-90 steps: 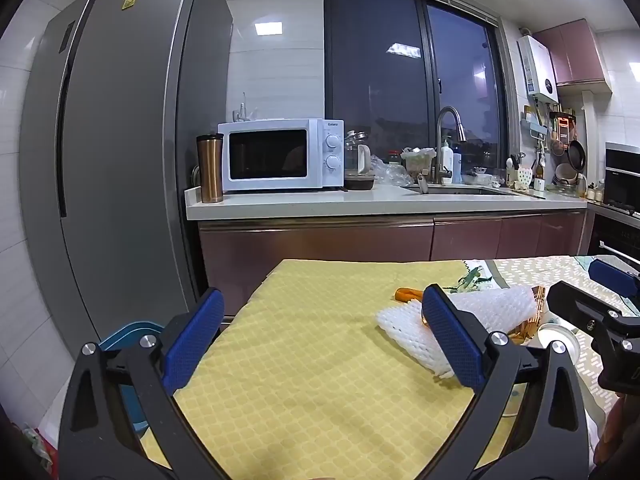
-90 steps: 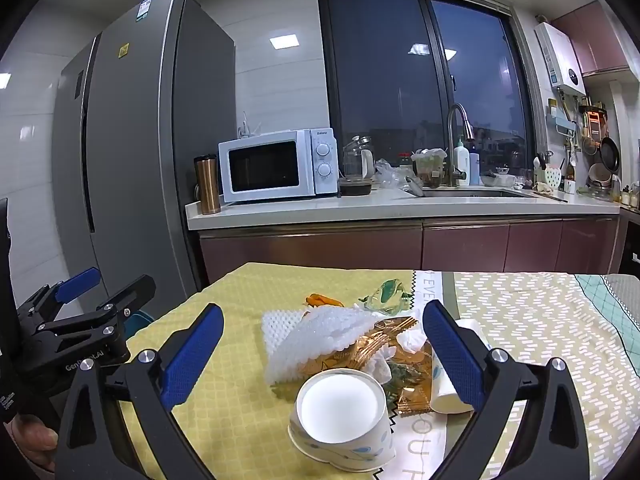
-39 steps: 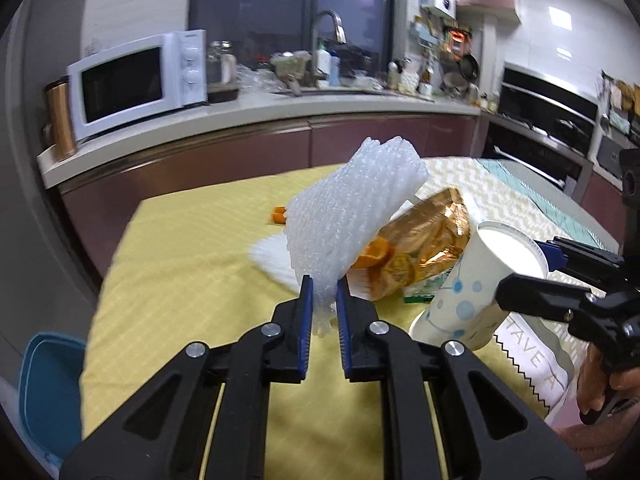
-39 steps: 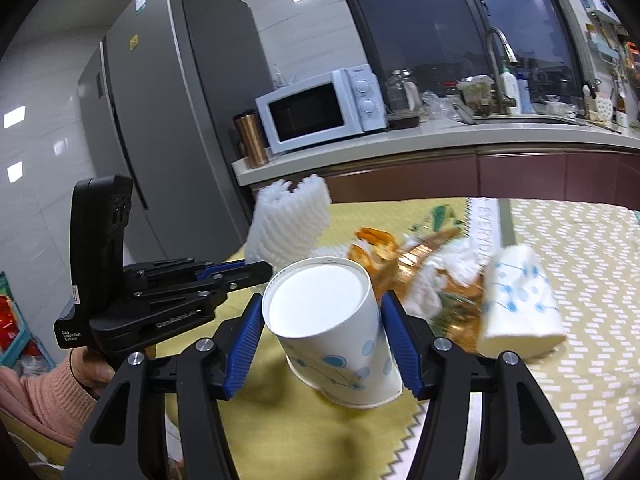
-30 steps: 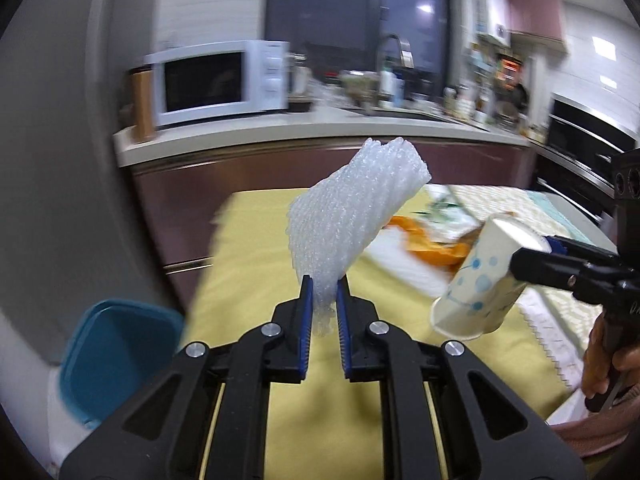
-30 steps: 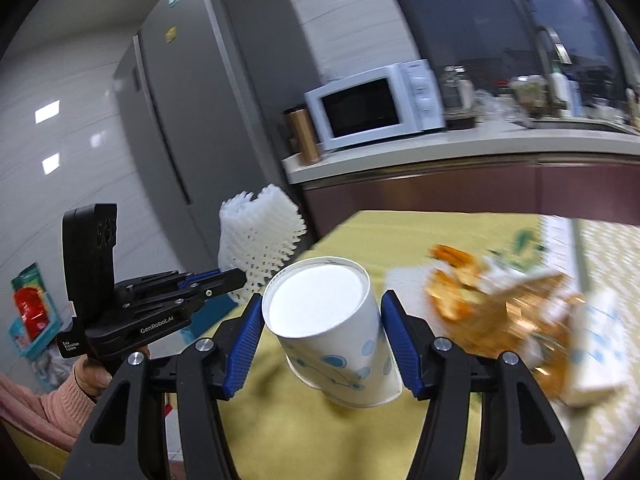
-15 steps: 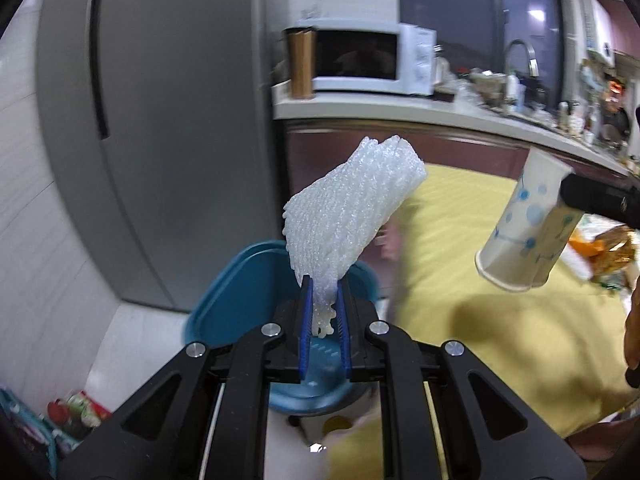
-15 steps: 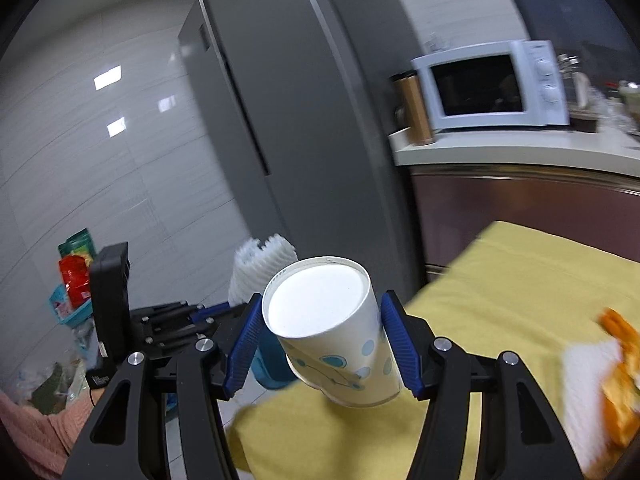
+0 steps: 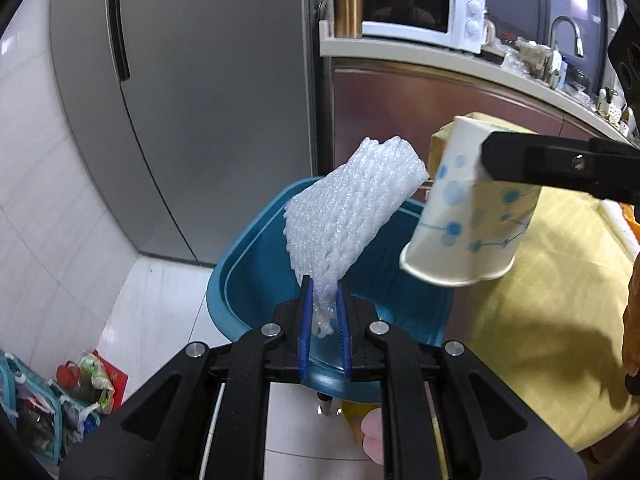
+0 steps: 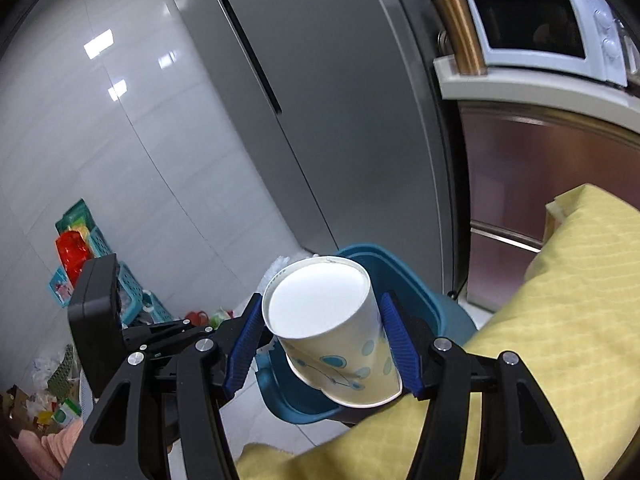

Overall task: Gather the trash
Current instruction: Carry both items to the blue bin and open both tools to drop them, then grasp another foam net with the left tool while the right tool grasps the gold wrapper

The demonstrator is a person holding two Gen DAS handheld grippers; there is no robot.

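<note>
My left gripper [image 9: 322, 320] is shut on a white foam net sleeve [image 9: 348, 216] and holds it above the blue trash bin [image 9: 256, 280] on the floor. My right gripper [image 10: 320, 344] is shut on a white paper cup with blue dots [image 10: 332, 332], held upside down and tilted over the bin [image 10: 404, 276]. In the left wrist view the cup [image 9: 468, 216] hangs at the right, just beside the foam sleeve. In the right wrist view only a tip of the foam sleeve [image 10: 276, 266] shows behind the cup.
A grey fridge [image 9: 192, 92] stands behind the bin. The table with a yellow cloth [image 9: 536, 320] lies right of the bin. A counter carries a microwave [image 9: 416, 12] and a copper tumbler [image 9: 346, 0]. Baskets and bags [image 10: 76, 248] clutter the floor at left.
Both grippers have swung left from the table to above the blue bin, still holding the foam sleeve and the cup. The cup has come closer to the foam sleeve.
</note>
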